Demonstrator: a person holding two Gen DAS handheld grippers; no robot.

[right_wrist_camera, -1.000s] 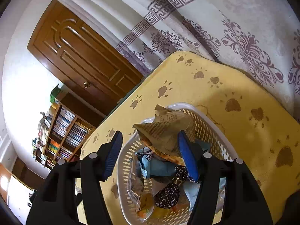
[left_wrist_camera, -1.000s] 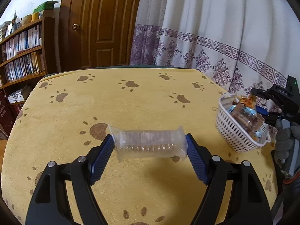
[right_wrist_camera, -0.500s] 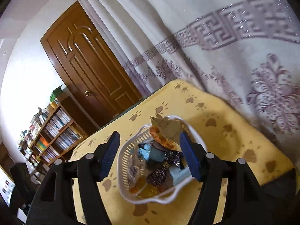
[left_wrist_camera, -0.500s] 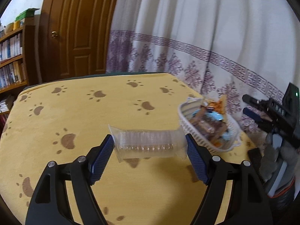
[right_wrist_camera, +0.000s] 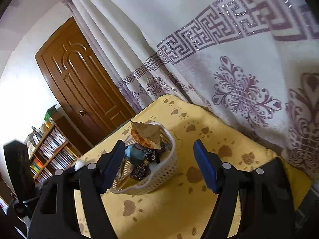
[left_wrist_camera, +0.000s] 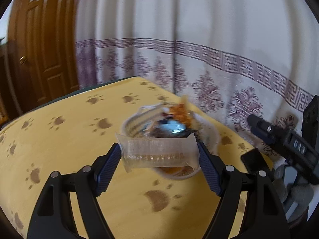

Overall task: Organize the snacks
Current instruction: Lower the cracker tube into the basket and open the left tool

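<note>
My left gripper (left_wrist_camera: 159, 159) is shut on a clear plastic snack packet (left_wrist_camera: 159, 152), held level just in front of and above a white perforated basket (left_wrist_camera: 137, 119) full of snack packets. The basket (right_wrist_camera: 159, 171) stands on the yellow paw-print tablecloth (right_wrist_camera: 179, 209). An orange-brown packet (right_wrist_camera: 147, 134) sticks up from the basket. My right gripper (right_wrist_camera: 159, 167) is open and empty, back from the basket on its right; it also shows at the right edge of the left wrist view (left_wrist_camera: 279, 139).
A white curtain with purple pattern (left_wrist_camera: 199, 59) hangs close behind the table's far edge. A brown door (right_wrist_camera: 83, 91) and a bookshelf (right_wrist_camera: 49, 155) stand to the left. The table edge (right_wrist_camera: 289, 159) runs close to the basket on the right.
My left gripper has carried the clear packet to the right, up to the basket. My right gripper has drawn back from the basket, which now looks smaller between its fingers.
</note>
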